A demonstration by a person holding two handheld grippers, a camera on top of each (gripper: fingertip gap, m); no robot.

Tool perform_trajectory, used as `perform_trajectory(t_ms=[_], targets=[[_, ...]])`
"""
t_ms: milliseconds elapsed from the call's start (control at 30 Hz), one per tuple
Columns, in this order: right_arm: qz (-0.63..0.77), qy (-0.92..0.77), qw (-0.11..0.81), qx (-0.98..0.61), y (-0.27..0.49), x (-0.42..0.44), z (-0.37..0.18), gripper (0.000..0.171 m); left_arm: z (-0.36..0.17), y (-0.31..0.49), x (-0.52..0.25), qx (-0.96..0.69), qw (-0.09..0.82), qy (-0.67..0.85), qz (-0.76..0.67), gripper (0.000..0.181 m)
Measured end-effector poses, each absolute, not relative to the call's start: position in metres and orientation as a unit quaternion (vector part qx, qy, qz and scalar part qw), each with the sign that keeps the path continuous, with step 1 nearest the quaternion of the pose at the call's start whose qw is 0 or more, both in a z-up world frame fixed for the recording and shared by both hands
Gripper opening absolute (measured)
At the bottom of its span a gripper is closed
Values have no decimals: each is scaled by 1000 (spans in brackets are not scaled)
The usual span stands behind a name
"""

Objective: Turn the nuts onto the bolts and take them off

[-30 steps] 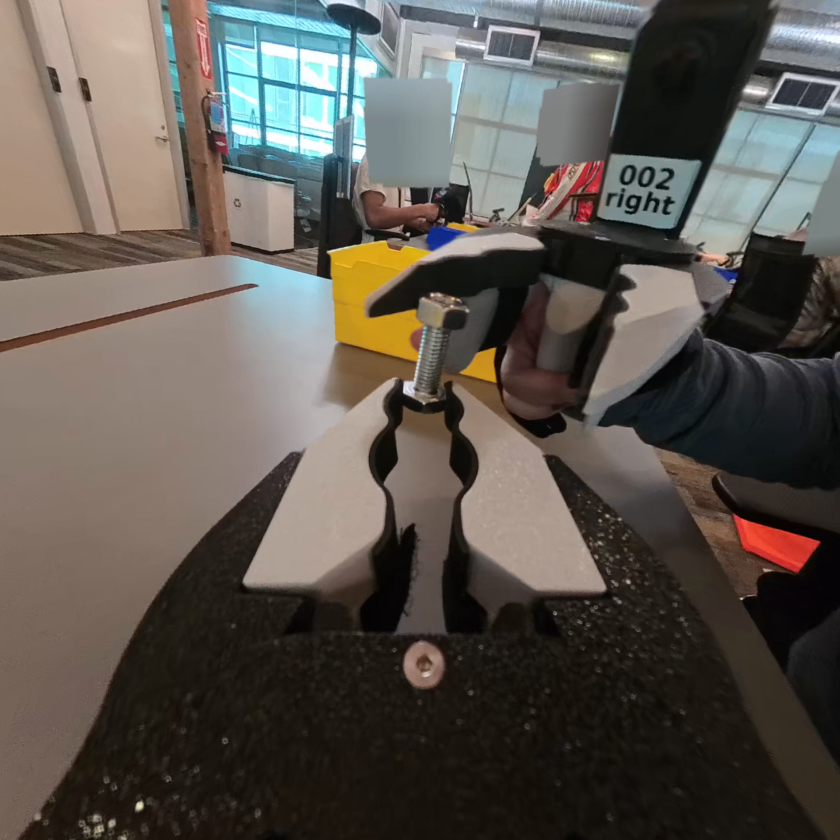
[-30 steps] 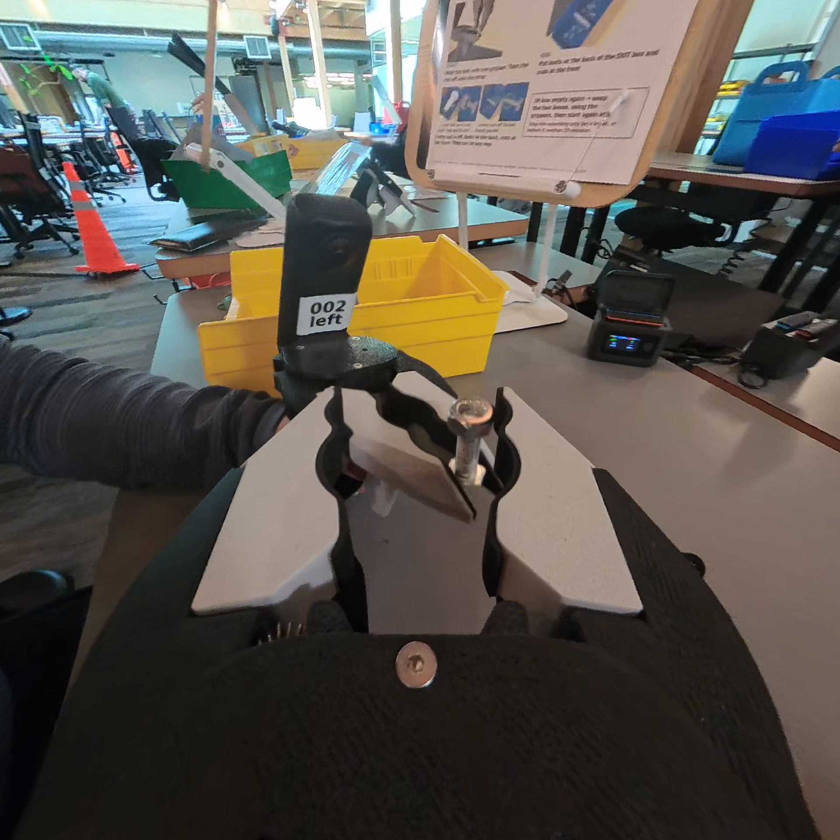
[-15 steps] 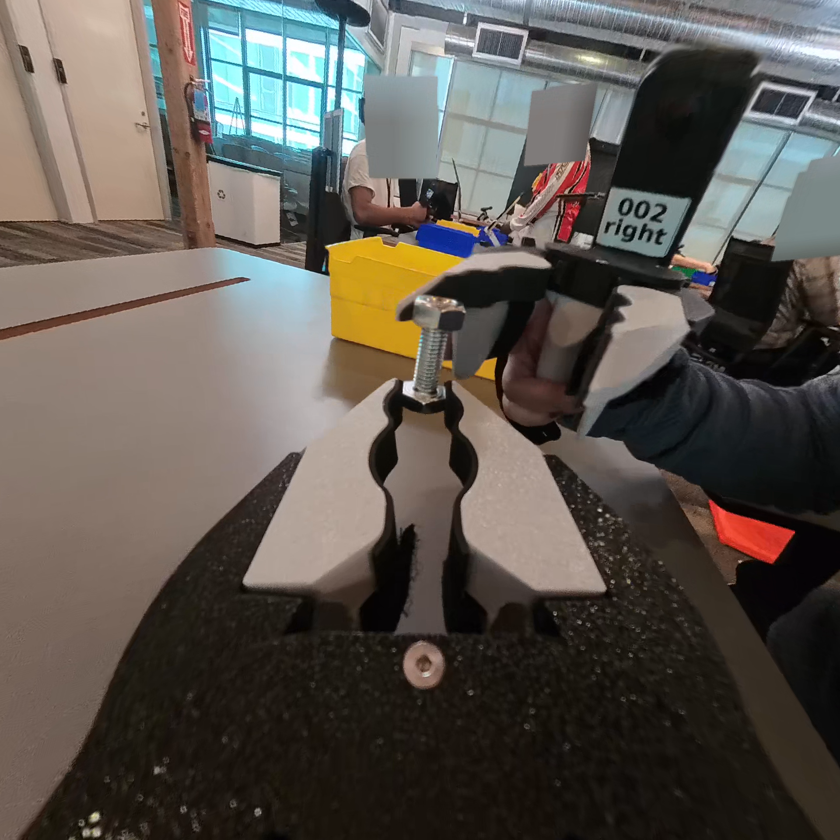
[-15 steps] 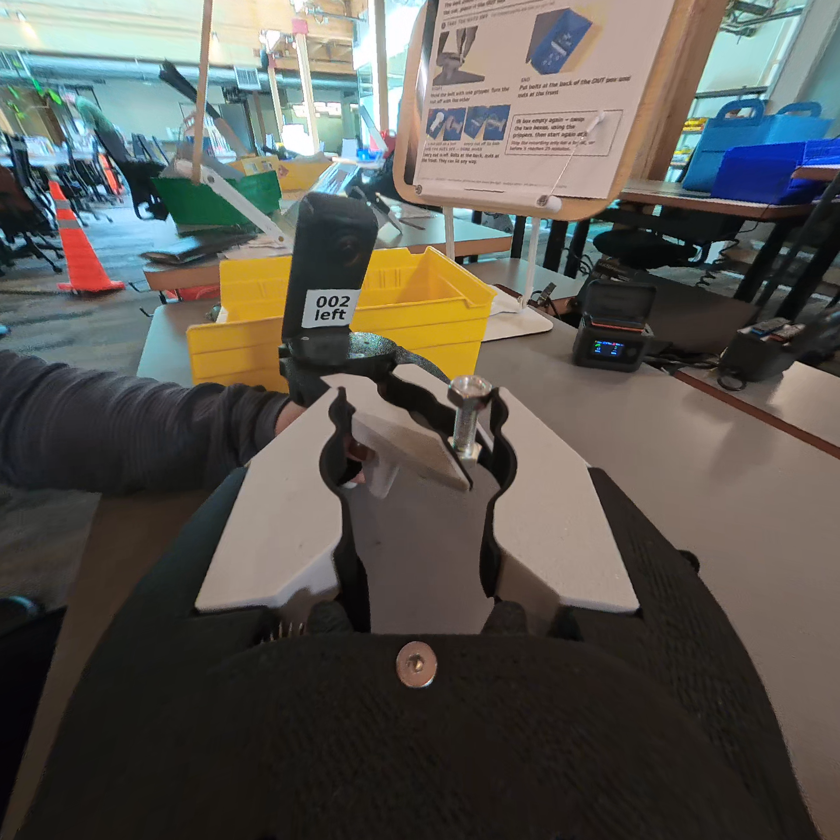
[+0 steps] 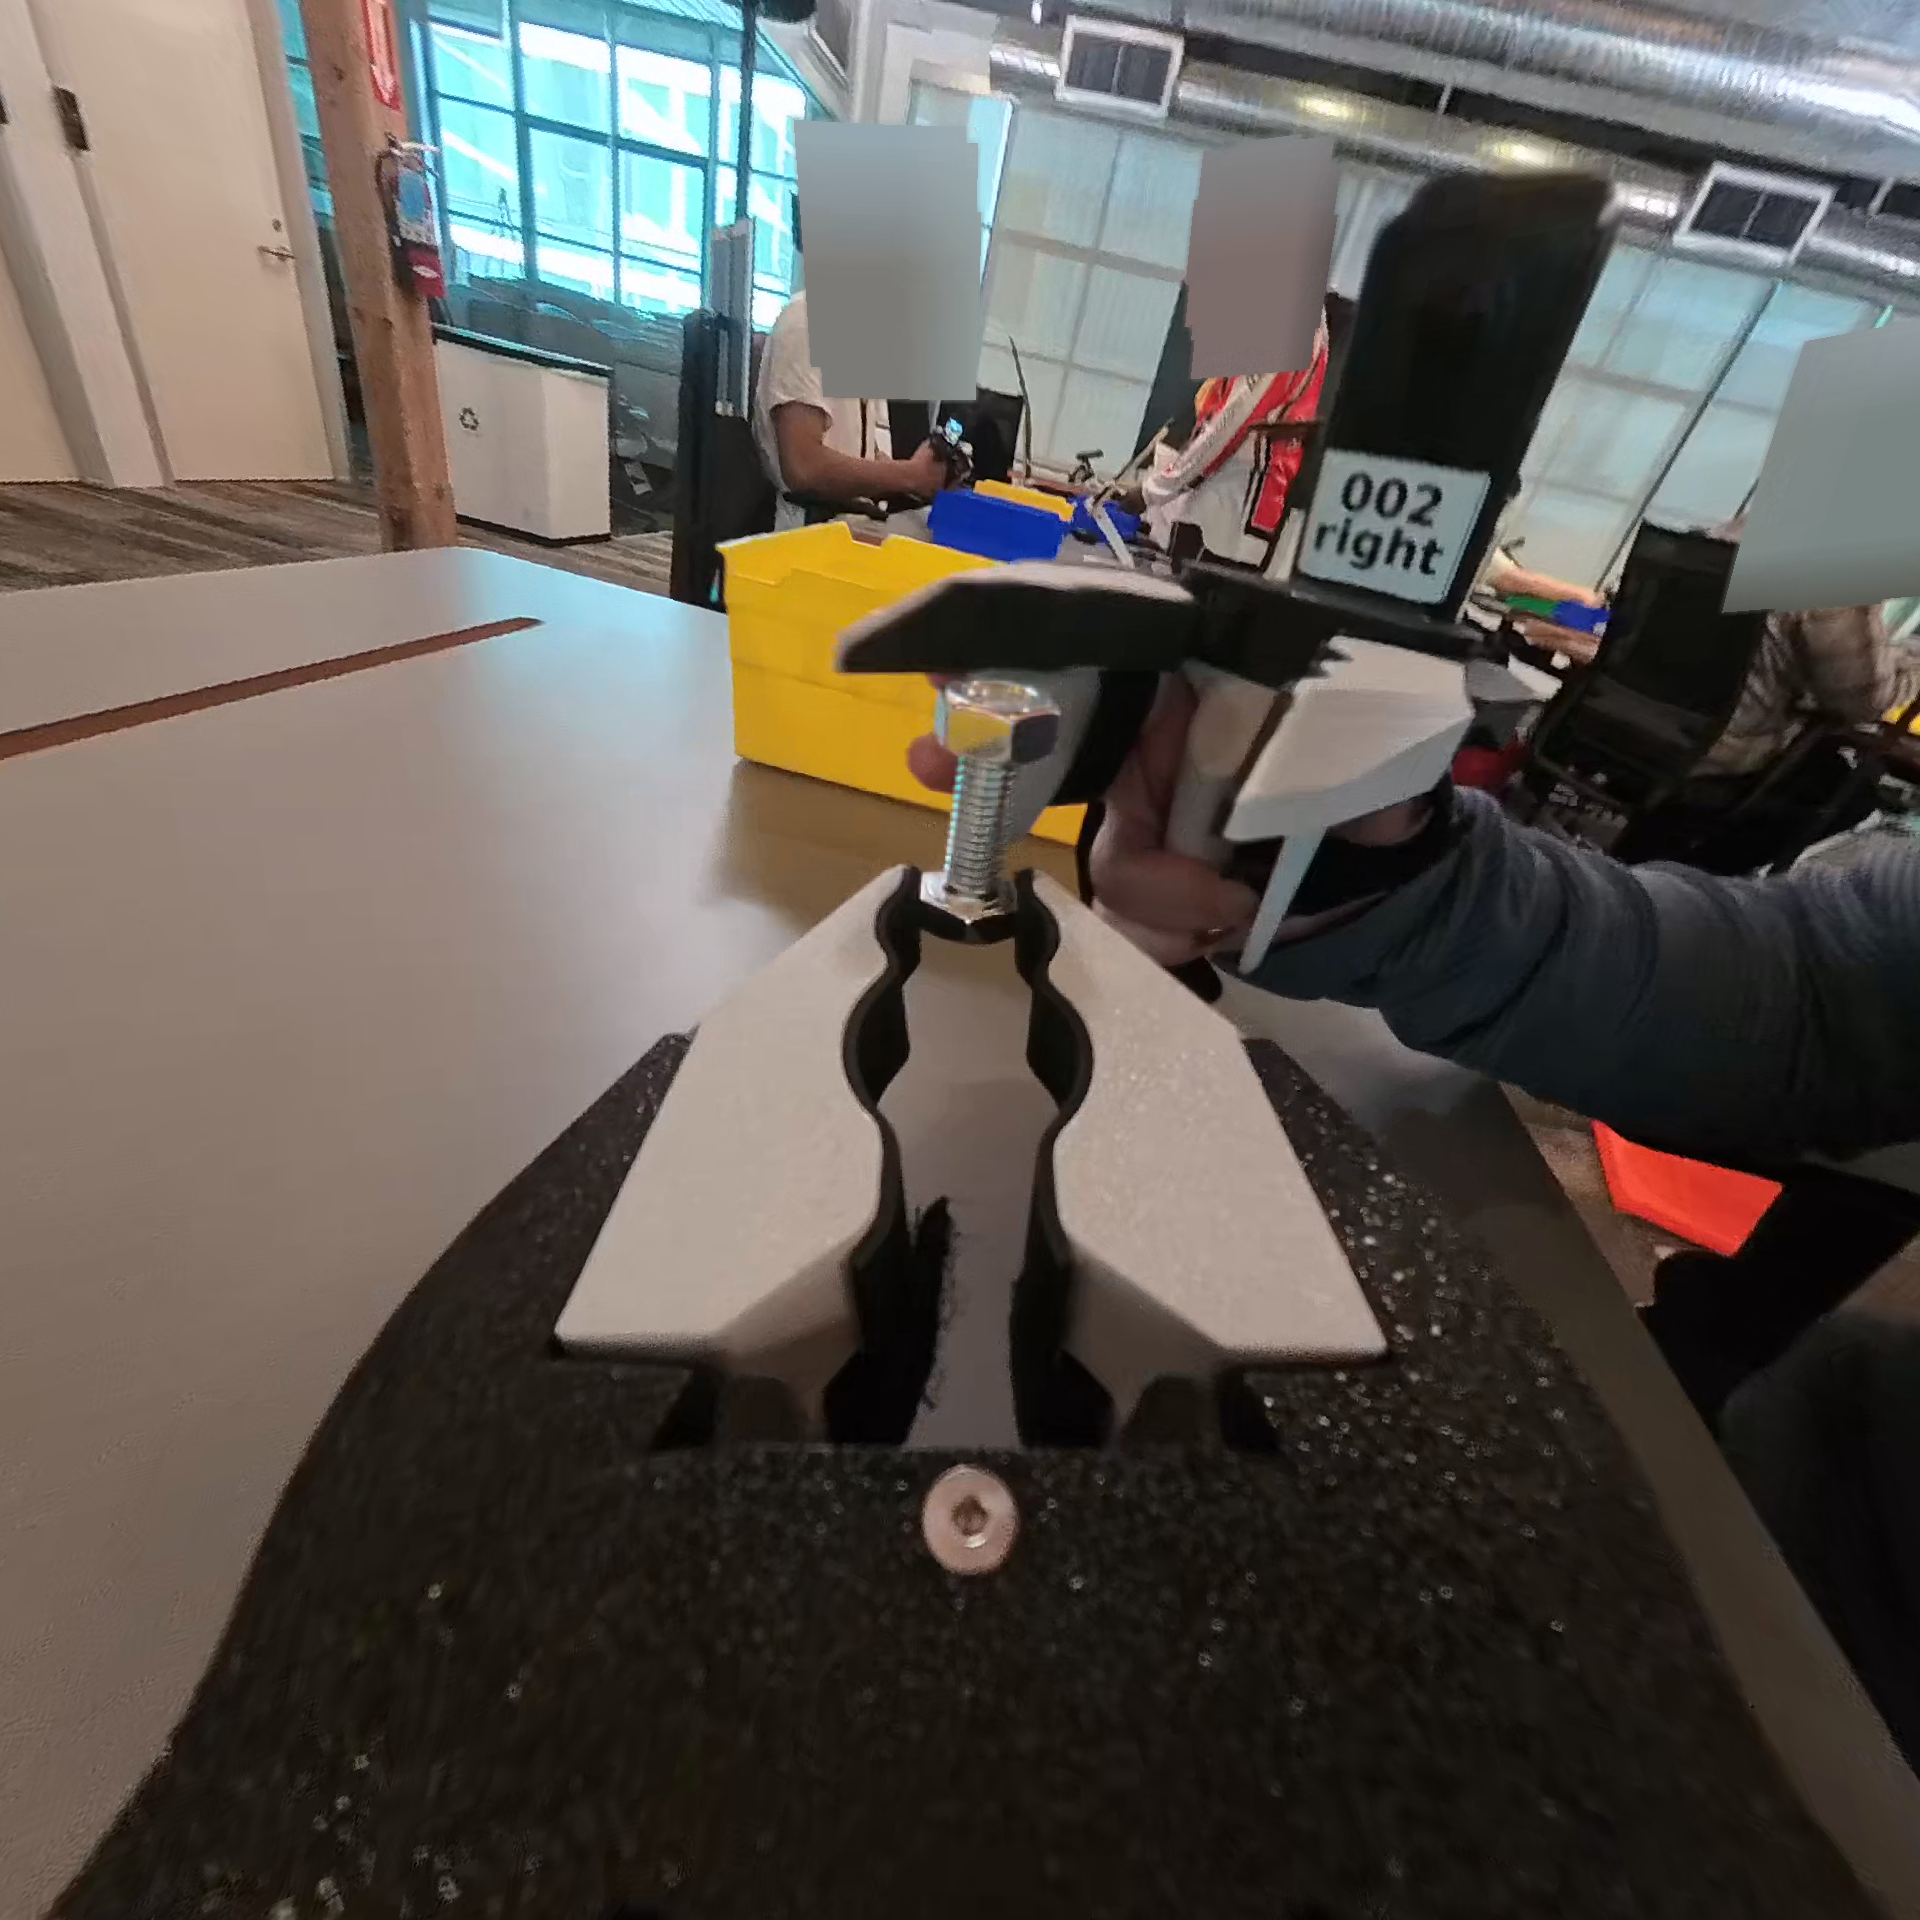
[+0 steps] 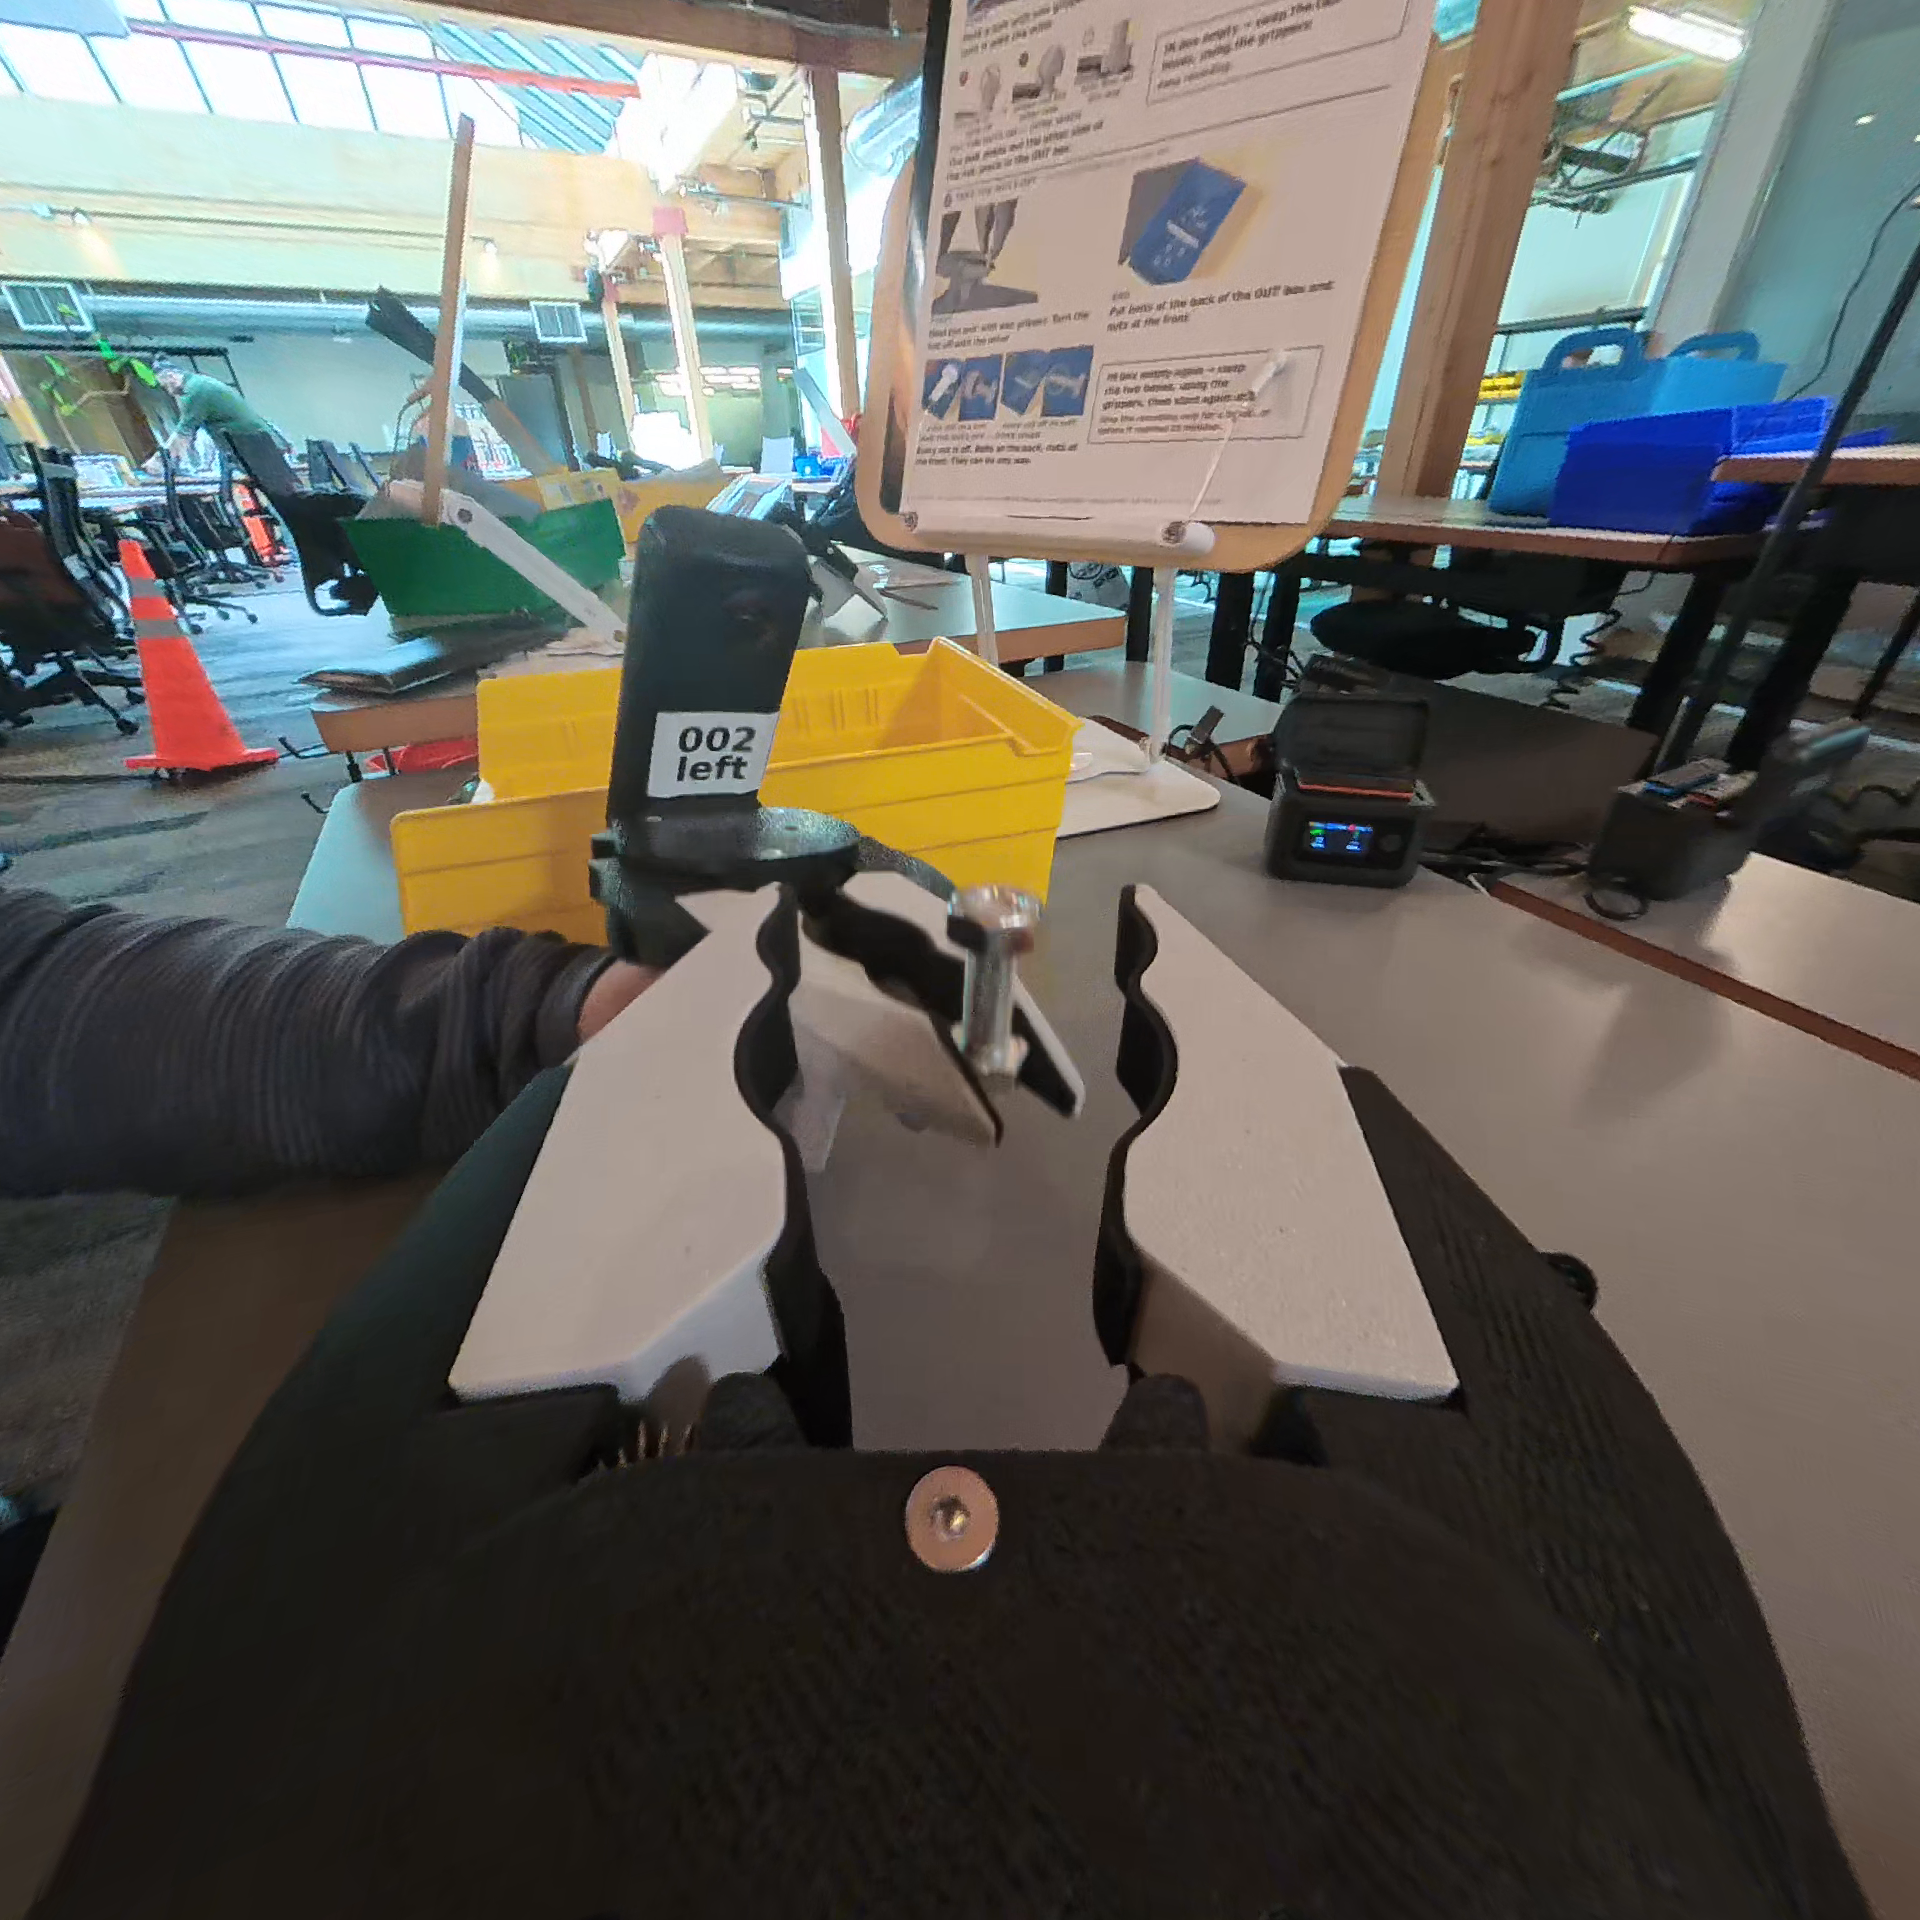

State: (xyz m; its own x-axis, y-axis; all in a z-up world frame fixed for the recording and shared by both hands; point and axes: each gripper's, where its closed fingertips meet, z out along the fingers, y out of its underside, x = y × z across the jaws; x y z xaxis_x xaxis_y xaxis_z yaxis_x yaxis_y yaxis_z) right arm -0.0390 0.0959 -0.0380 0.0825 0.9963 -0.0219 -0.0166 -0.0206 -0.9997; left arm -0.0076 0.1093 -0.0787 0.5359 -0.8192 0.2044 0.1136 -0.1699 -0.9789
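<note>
Open-plan workshop space with big windows, desks and seated people lies behind a long grey counter (image 5: 312,935). On the counter sits a yellow bin (image 6: 831,769), at about twelve o'clock in both wrist views, with a sign board on a white stand (image 6: 1122,270) behind it at one o'clock in the right wrist view.

Next in size, the left hand-held gripper (image 5: 971,914) is narrowed onto the nut (image 5: 966,902), which sits between its tips at twelve o'clock. The bolt (image 5: 982,805) stands upright out of the nut, head on top.

In its own view the right hand-held gripper (image 6: 951,935) is spread wide, one finger on each side of the bolt head (image 6: 992,906) without touching it; from the left wrist view it hangs just above and behind the head.

Judging by this, the step in hand is turning: the nut is held fixed while the right side takes a new bite. Whether the nut is going on or coming off cannot be told. Next, the right fingers need to close squarely on the hex head and twist, with the bolt kept upright.
</note>
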Motion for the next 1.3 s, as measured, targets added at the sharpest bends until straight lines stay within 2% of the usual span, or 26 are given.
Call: perform_trajectory(t_ms=[133,233,367,500,633,867,933,1000,1133,1300], targets=[[471,-513,499,-517,80,-48,-50,67,-83,111,-8,-658,586,275,-384,16],[470,-498,508,-522,84,-33,-47,56,-78,119,-23,-662,600,241,-379,16],[435,-492,547,-519,95,-43,-40,68,-86,115,-9,-667,586,271,-371,16],[445,-519,513,-519,83,-53,-50,71,-89,114,-9,-671,584,280,-362,16],[461,-495,515,-526,89,-35,-47,60,-82,117,-17,-663,592,258,-379,16],[490,-502,493,-514,78,-50,-49,68,-88,109,-3,-660,580,296,-375,16],[489,-497,499,-514,80,-39,-47,64,-83,113,-13,-658,589,274,-381,16],[509,-479,496,-516,85,-29,-42,49,-77,114,-17,-652,592,260,-396,16],[507,-466,510,-515,93,-38,-39,59,-84,105,0,-652,574,298,-396,16],[492,-503,488,-517,80,-44,-53,60,-83,107,-6,-652,579,287,-396,16]])
